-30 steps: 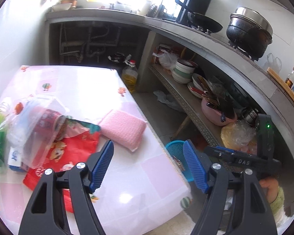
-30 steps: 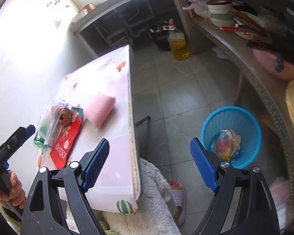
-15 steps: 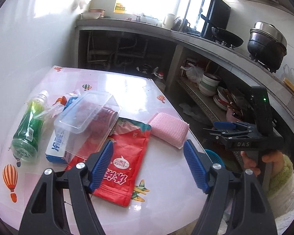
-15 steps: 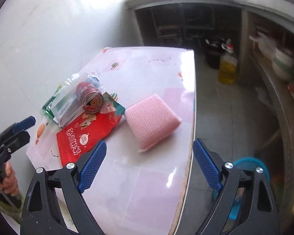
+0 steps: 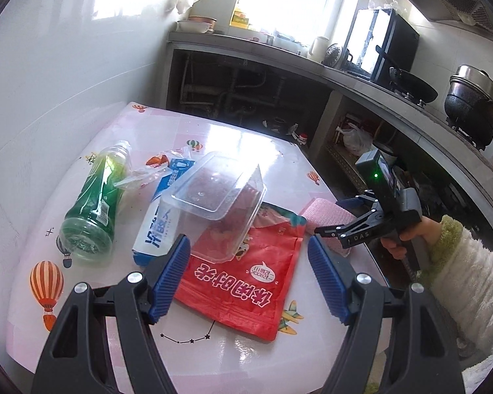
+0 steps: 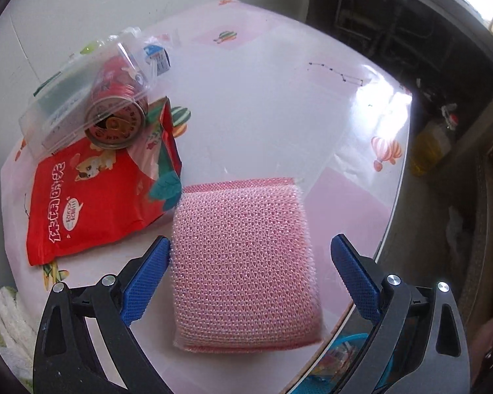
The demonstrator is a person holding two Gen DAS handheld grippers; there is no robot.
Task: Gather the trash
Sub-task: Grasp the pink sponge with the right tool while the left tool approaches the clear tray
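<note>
A pink mesh sponge (image 6: 243, 256) lies near the table's right edge. My right gripper (image 6: 249, 275) is open, its blue fingers on either side of the sponge without touching it; it also shows in the left wrist view (image 5: 345, 216). A red snack bag (image 5: 246, 272) lies flat mid-table with a clear plastic box (image 5: 217, 200) over a red can (image 6: 118, 115). A green bottle (image 5: 95, 207) and a blue-white carton (image 5: 164, 216) lie to the left. My left gripper (image 5: 246, 279) is open just above the red bag.
The table (image 5: 246, 144) has a glossy pink patterned cover and stands against a white wall. A blue bin (image 6: 341, 358) shows below the table's right edge. A concrete counter (image 5: 394, 98) with pots, a shelf and an oil bottle (image 6: 430, 147) lies beyond.
Both grippers have moved in over the table. The right one swung from the floor and bin to straddle the pink sponge. The left one came closer to the red bag.
</note>
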